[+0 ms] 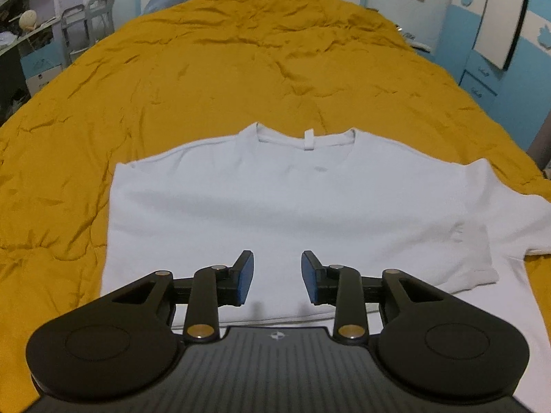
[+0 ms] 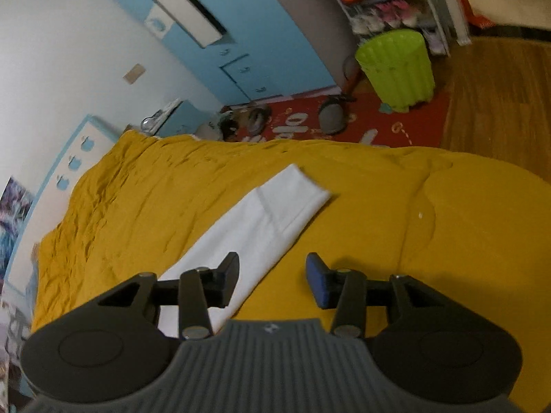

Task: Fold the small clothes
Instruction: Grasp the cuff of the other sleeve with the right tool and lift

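Mustard bedspread (image 1: 172,86) covers the whole bed, and the white T-shirt (image 1: 275,199) lies flat near its front edge, collar toward the headboard. Left gripper (image 1: 277,280) hovers over the hem, jaws wide and empty. Right gripper (image 2: 272,282), also wide, sits beside what is probably the sleeve (image 2: 289,192), running away from it.

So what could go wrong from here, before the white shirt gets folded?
1. The bedspread is wrinkled and soft, so closing jaws may pinch it together with the shirt.
2. The right gripper is open beside the sleeve, half over bare cover; it may grab only the edge, or miss.
3. The left gripper is open above the hem, holding nothing; uneven grasps could skew the fold.
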Tool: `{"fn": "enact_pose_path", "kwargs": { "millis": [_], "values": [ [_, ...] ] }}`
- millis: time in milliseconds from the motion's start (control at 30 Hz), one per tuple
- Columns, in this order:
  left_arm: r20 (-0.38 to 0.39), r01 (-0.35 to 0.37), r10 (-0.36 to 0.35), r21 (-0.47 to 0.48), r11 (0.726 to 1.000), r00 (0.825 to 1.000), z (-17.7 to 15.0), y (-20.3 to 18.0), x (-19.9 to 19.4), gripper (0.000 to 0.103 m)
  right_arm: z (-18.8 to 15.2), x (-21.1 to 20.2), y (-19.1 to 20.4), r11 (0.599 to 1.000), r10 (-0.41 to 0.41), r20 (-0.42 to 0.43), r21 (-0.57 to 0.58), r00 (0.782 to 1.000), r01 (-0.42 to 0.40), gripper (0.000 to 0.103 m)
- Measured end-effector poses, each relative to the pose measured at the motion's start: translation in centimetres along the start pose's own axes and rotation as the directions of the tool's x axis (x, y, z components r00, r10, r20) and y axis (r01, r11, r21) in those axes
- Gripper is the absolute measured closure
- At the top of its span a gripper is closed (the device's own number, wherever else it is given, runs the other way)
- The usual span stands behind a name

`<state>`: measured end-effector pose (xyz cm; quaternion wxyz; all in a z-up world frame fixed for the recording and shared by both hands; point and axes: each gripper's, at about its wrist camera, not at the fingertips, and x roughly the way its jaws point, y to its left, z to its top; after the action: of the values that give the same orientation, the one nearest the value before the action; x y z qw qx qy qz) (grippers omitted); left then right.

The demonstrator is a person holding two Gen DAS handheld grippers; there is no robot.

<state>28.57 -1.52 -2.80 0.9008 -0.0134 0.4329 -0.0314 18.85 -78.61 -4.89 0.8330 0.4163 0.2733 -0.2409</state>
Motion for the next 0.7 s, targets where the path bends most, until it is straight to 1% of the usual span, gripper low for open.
{"fn": "enact_pose_path", "kwargs": {
  "millis": [100,167,233,267,300,333,367,433,500,600,667,700],
  "values": [
    [-0.018,-0.030,0.030,-0.014,0.999,0.999,0.1,0.4,0.7,0.064,1.7,3.0,-1.2,0.999,-0.015,-0.013,0.051,1.000,0.016,0.063],
    [-0.027,-0.050,0.049,-0.031,0.998,0.998,0.2,0.9,1.0,0.064,2.3,4.4,-1.9,0.997,-0.015,-0.013,0.074,1.000,0.016,0.066],
    [-0.035,-0.061,0.059,-0.051,0.997,0.998,0.2,1.5,1.2,0.064,2.8,5.6,-2.0,0.996,-0.040,-0.001,0.085,0.999,0.040,0.082],
    [-0.038,-0.059,0.057,-0.058,0.997,0.998,0.2,1.7,1.3,0.064,3.1,6.1,-1.8,0.995,-0.064,0.006,0.076,0.998,0.063,0.088],
    [-0.037,-0.054,0.051,-0.061,0.997,0.998,0.2,1.9,1.2,0.064,3.3,6.4,-1.5,0.994,-0.085,0.012,0.063,0.996,0.084,0.097],
    [-0.032,-0.048,0.046,-0.060,0.997,0.998,0.1,2.1,1.1,0.064,3.5,6.7,-1.4,0.994,-0.095,0.021,0.051,0.995,0.093,0.102],
    [-0.024,-0.045,0.044,-0.060,0.997,0.999,0.1,2.2,1.0,0.064,3.5,6.5,-0.7,0.995,-0.100,0.035,0.028,0.994,0.099,0.102],
    [-0.011,-0.042,0.042,-0.070,0.997,0.999,0.1,2.6,0.7,0.064,3.4,5.7,1.4,0.990,-0.118,0.086,-0.067,0.989,0.124,0.102],
    [0.002,-0.030,0.030,-0.084,0.996,1.000,0.0,3.1,0.3,0.064,3.1,4.3,3.9,0.981,-0.099,0.121,-0.155,0.988,0.117,0.103],
    [0.034,-0.019,0.022,-0.089,0.996,0.999,-0.2,4.0,-0.8,0.064,2.6,1.9,8.9,0.965,-0.021,0.140,-0.256,0.990,0.056,0.103],
    [0.051,-0.014,0.018,-0.093,0.996,0.999,-0.3,4.9,-1.6,0.064,1.9,-0.3,13.2,0.939,0.045,0.155,-0.344,0.987,0.011,0.103],
    [0.058,-0.010,0.016,-0.097,0.995,0.998,-0.4,5.4,-2.1,0.064,1.4,-1.6,16.0,0.919,0.089,0.159,-0.393,0.983,-0.019,0.103]
  ]
}}
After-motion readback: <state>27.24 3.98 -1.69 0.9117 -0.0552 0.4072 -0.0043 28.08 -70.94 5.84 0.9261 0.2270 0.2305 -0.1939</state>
